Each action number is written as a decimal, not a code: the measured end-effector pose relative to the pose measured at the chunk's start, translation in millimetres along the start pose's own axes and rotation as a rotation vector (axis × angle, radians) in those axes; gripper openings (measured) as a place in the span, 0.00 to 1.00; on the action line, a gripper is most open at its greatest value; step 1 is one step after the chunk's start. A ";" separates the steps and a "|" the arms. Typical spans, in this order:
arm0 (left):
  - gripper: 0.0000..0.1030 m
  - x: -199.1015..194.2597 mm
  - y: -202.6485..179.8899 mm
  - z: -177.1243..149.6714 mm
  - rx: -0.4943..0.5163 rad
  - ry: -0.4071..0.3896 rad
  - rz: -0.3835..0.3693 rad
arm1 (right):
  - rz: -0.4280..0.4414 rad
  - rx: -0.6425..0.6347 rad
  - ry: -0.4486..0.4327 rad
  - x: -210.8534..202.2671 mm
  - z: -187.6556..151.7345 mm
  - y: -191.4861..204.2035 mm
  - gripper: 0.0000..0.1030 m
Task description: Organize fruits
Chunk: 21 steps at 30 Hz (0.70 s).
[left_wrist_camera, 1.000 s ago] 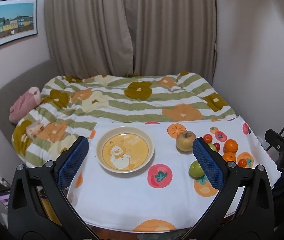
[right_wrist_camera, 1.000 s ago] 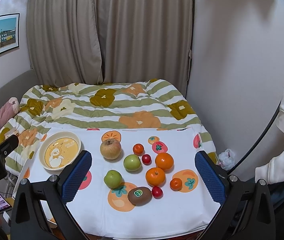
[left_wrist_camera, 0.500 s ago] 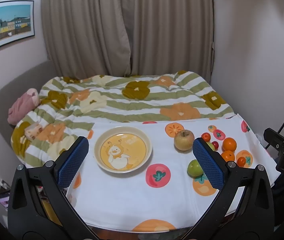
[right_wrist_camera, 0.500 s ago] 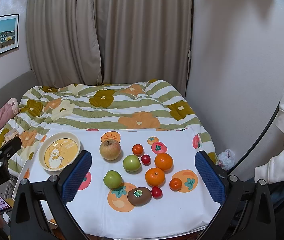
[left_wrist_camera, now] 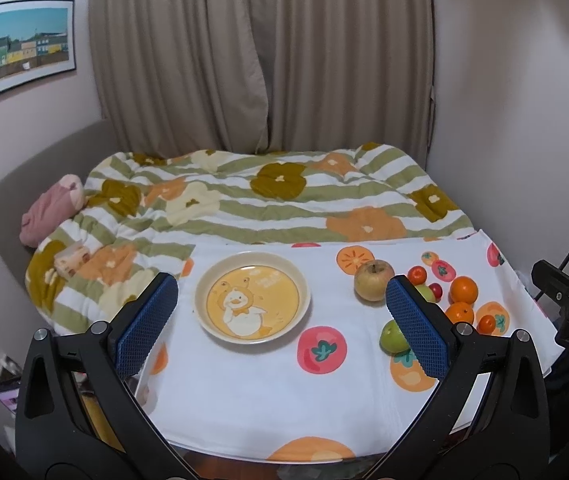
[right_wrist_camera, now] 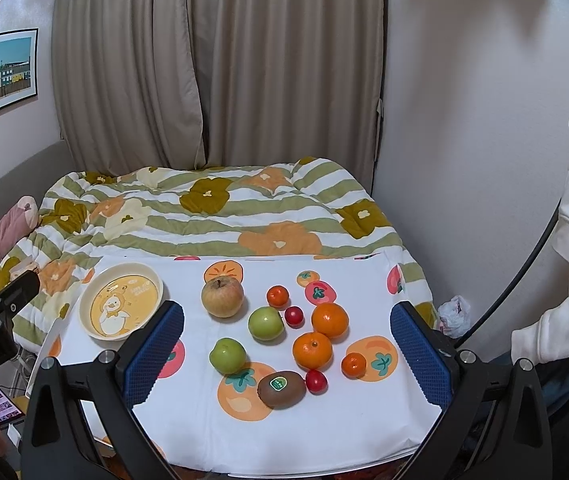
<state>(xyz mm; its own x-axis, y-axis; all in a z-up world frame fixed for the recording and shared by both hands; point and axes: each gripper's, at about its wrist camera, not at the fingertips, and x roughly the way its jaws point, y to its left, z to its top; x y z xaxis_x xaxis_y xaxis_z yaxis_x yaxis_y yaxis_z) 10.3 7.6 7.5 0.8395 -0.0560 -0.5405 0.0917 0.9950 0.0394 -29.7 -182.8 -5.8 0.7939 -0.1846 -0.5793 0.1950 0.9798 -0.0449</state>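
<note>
Left gripper (left_wrist_camera: 280,314) jaws spread wide, nothing between them, hovering over the near left part of the bench, blue ribbed pads (left_wrist_camera: 146,324) either side of the round cream plate with a yellow duck print (left_wrist_camera: 252,302). Right gripper (right_wrist_camera: 286,350) jaws also wide apart and empty, held above the near edge of the bench with the fruit cluster framed between its pads. Fruits all sit on the white cloth with orange and red fruit prints (right_wrist_camera: 324,432), right of the plate, none on it: brown kiwi with a green sticker (right_wrist_camera: 281,389) nearest, small red cherry tomato (right_wrist_camera: 316,381) touching its right side, green apple (right_wrist_camera: 227,355) just left and farther, second green apple (right_wrist_camera: 266,323) beyond that, large yellow-brown apple (right_wrist_camera: 222,297) farthest left. Two orange mandarins (right_wrist_camera: 312,350) (right_wrist_camera: 329,320) sit side by side right of the green apples, small orange tomato (right_wrist_camera: 353,364) near right, another red cherry tomato (right_wrist_camera: 293,316) between the far green apple and far mandarin, red-orange tomato (right_wrist_camera: 277,295) at the far side. Plate empty, near the far left corner of the cloth. Beyond the bench a bed with a green-striped floral quilt (right_wrist_camera: 212,216), beige curtains (right_wrist_camera: 220,60) behind it, framed picture of coloured houses (left_wrist_camera: 26,48) on the left wall.
</note>
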 end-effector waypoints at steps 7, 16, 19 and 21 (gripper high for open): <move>1.00 -3.2 4.0 -0.4 -0.005 -0.006 -0.001 | 0.002 0.001 0.000 -1.7 -1.4 0.4 1.00; 1.00 -2.4 6.9 -0.4 -0.012 0.000 -0.001 | -0.002 0.006 0.001 -4.0 -1.4 1.7 1.00; 1.00 -2.7 7.1 -1.1 -0.011 -0.001 0.000 | -0.003 0.012 0.001 -5.5 -1.5 2.0 1.00; 1.00 -2.8 7.4 -1.7 -0.010 -0.003 -0.002 | -0.002 0.013 0.002 -6.3 -1.3 2.2 1.00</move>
<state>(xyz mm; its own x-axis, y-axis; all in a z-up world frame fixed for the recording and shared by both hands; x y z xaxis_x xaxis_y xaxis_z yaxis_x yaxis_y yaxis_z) 7.8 15.3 7.9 0.8406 -0.0585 -0.5384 0.0882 0.9957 0.0296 -35.1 -179.4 -3.3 0.7924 -0.1865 -0.5808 0.2040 0.9783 -0.0358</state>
